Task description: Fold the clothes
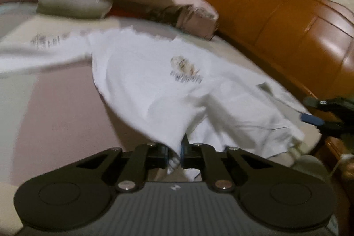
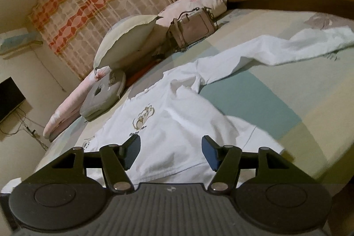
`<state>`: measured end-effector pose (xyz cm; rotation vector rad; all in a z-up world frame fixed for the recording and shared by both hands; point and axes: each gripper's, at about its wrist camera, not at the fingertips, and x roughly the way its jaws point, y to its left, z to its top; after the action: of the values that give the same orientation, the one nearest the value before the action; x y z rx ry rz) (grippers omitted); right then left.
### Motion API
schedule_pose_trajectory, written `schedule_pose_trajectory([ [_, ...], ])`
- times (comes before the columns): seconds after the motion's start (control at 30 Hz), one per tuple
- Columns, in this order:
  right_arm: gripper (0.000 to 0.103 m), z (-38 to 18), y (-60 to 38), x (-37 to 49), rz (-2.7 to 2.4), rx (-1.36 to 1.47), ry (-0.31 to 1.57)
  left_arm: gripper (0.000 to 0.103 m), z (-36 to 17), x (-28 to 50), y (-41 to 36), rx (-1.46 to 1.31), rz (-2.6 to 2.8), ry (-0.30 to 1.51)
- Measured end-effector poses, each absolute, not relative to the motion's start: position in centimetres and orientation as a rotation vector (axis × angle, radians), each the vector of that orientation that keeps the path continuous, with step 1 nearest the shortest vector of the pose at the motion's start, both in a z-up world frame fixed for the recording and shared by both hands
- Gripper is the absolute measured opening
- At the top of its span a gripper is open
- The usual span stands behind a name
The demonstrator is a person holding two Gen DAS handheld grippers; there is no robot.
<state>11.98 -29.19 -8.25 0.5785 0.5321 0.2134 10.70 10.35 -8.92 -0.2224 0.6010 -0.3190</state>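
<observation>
Meanwhile, the left gripper (image 1: 174,153) pinched the shirt (image 1: 154,85) hem at the bed (image 1: 55,114) edge; the right gripper (image 2: 171,153) hung unclenched.

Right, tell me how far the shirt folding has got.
Barely begun. Done: the white shirt lies spread on the bed, one sleeve stretched out flat. In hand: the left claw is shut on the shirt's hem; the right claw hovers open over the fabric. Left: no completed fold shows yet, so every fold remains.
</observation>
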Motion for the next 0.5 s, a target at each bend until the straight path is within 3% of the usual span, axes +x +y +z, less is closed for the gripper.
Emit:
schedule_pose_trajectory([
  [0.2, 0.068, -7.8, -31.1, 11.9, 0.163, 0.541, 0.517, 0.006, -6.3, 9.3, 13.5, -0.236, -0.273, 0.557],
  [0.37, 0.069, -8.0, -33.1, 12.5, 0.094, 0.429, 0.542, 0.007, -10.1, 11.2, 14.3, -0.345, -0.249, 0.687],
  [0.5, 0.068, -9.0, -34.7, 14.2, 0.069, 0.314, 0.615, 0.019, -12.2, 12.0, 14.7, -0.373, -0.231, 0.745],
])
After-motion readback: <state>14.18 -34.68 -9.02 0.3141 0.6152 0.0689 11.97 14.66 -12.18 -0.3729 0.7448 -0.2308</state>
